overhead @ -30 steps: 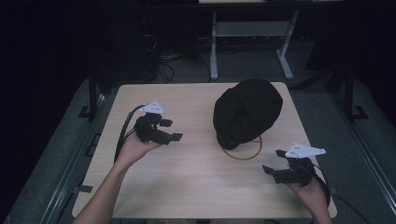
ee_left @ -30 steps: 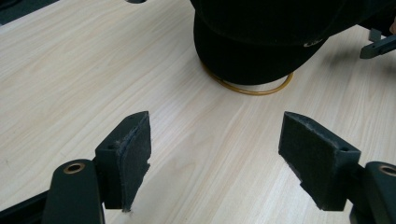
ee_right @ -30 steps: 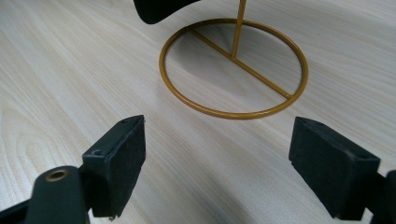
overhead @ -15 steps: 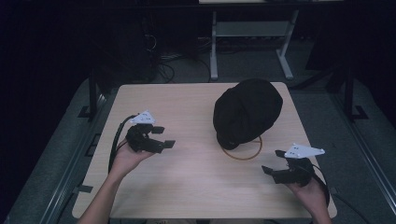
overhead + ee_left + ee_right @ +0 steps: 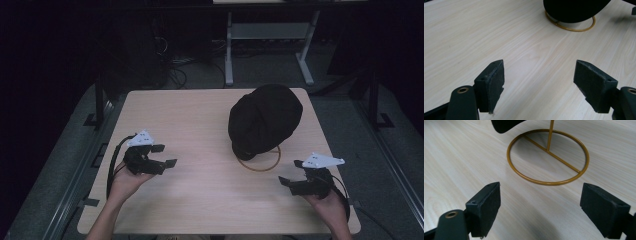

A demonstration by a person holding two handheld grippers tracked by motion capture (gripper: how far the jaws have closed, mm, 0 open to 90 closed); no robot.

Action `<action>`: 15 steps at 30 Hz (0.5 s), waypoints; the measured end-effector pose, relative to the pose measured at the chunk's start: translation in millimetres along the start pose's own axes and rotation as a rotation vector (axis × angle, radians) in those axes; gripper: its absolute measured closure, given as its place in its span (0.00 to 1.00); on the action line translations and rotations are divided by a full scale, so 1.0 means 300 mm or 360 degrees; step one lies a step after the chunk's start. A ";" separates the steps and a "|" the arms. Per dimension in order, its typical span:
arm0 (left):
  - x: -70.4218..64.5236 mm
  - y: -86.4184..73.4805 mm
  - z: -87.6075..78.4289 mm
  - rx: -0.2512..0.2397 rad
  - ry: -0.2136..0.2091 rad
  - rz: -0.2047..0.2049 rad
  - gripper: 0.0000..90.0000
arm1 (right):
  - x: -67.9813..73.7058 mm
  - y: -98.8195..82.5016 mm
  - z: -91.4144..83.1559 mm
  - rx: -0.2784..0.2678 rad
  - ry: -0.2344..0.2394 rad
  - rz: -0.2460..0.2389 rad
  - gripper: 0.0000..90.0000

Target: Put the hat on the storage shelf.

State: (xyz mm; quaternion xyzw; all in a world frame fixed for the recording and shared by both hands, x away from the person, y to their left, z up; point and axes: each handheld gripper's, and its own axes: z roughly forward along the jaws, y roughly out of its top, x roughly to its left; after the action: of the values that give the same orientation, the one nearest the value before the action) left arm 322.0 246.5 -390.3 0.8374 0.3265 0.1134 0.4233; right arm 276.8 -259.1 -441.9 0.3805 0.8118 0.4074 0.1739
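A black cap (image 5: 265,118) hangs on a gold wire stand (image 5: 260,164) at the table's right half. The stand's ring base (image 5: 548,157) and upright post lie just ahead of my right gripper (image 5: 540,207), whose jaws stand wide apart with nothing between them. In the high view that right gripper (image 5: 292,172) sits near the front right corner. My left gripper (image 5: 166,155) hovers over the left side of the table, open and empty, pointing toward the cap (image 5: 574,10) and the ring base (image 5: 571,25) far ahead of the left gripper (image 5: 539,82).
The light wooden table (image 5: 200,120) has bare wood between the two grippers. Beyond its far edge stand a white frame (image 5: 270,35) and cables on a dark floor. Metal rails run along both sides.
My left gripper has drawn back toward the front left of the table, away from the cap. The right gripper has stayed where it was.
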 end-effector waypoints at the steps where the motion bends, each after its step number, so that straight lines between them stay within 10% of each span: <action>1: -0.001 -0.008 -0.003 -0.0001 0.0008 0.0000 0.27 | 0.002 0.003 0.004 0.0008 -0.0015 0.0002 0.18; 15: -0.034 -0.107 -0.002 -0.0048 0.0056 -0.0032 0.24 | -0.013 0.021 0.108 0.0135 -0.0206 0.0086 0.17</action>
State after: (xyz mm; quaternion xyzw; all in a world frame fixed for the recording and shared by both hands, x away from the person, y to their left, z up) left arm 299.4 254.2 -414.2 0.8255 0.3404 0.1287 0.4314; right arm 301.5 -242.8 -456.8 0.4349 0.8047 0.3519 0.1988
